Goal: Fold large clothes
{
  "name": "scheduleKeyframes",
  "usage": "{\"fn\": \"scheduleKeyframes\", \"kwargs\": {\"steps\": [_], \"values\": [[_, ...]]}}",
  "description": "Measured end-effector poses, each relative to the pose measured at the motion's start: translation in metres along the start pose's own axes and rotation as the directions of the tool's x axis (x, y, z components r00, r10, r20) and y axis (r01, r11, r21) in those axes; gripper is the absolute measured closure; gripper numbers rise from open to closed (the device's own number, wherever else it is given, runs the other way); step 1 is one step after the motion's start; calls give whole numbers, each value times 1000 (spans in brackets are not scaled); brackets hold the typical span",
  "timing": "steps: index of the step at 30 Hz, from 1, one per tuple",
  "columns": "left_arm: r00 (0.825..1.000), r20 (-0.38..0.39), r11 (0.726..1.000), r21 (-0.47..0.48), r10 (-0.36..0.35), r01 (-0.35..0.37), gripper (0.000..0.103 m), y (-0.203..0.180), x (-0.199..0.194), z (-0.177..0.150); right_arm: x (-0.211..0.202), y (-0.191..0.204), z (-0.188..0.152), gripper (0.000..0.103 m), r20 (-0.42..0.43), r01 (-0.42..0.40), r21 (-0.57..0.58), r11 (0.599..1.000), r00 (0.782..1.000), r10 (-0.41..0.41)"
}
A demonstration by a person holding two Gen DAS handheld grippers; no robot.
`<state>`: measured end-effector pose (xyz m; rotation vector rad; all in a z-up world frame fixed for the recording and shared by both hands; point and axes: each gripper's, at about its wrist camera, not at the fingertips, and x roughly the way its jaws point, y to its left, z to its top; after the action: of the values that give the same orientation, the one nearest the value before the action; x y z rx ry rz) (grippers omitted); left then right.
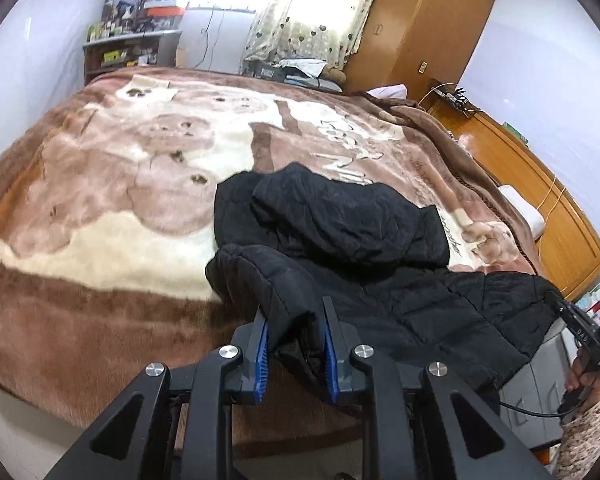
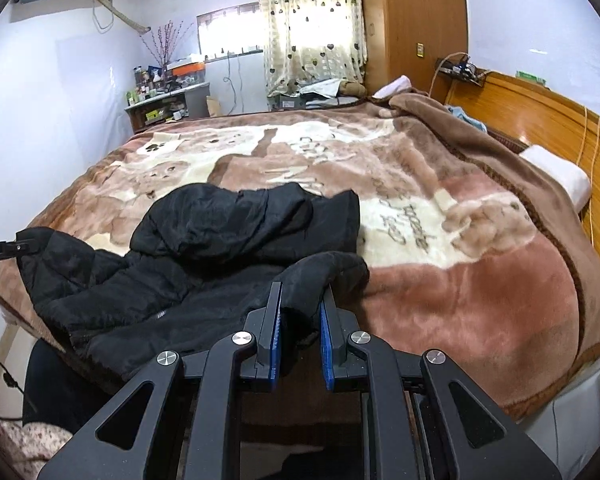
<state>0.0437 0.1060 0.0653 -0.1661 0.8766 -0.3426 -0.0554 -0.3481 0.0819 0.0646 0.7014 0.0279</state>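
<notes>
A black quilted jacket (image 1: 340,232) lies on the bed near its front edge, its hood end bunched toward the middle. My left gripper (image 1: 294,312) is shut on a fold of the jacket's near left edge, the cloth pinched between its blue pads. In the right wrist view the same jacket (image 2: 204,248) spreads to the left, and my right gripper (image 2: 302,300) is shut on its near right edge. The right gripper (image 1: 580,328) also shows at the far right of the left wrist view, the left gripper (image 2: 4,250) at the left rim of the right wrist view. Both held edges are raised off the blanket.
A brown and cream plush blanket (image 1: 112,200) with bear prints covers the bed. A wooden headboard (image 2: 540,120) runs along the right, with a white pillow (image 2: 560,176) beside it. A wardrobe (image 1: 432,24), a curtained window and a cluttered shelf (image 1: 128,48) stand beyond the bed.
</notes>
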Motion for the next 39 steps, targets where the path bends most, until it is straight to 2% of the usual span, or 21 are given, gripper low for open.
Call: {"fn": "scheduleKeyframes", "kwargs": {"steps": [8, 15, 22, 27, 34, 39], "values": [[999, 47, 1000, -12, 18, -17, 81, 1, 22, 50, 29, -2, 44, 87, 7, 39, -27, 999, 999, -39], [998, 50, 999, -31, 39, -38, 81, 7, 46, 89, 52, -7, 72, 87, 1, 55, -22, 998, 998, -55], [998, 30, 997, -52, 60, -58, 80, 15, 77, 124, 86, -21, 103, 87, -38, 40, 31, 999, 999, -39], [997, 14, 994, -72, 78, -76, 80, 23, 107, 150, 115, -25, 124, 87, -65, 59, 14, 998, 996, -58], [994, -39, 989, -101, 106, -109, 80, 35, 162, 187, 172, -36, 151, 87, -124, 71, 29, 997, 990, -67], [987, -105, 981, -137, 121, -135, 80, 48, 210, 205, 213, -45, 165, 86, -181, 75, 61, 995, 981, -62]]}}
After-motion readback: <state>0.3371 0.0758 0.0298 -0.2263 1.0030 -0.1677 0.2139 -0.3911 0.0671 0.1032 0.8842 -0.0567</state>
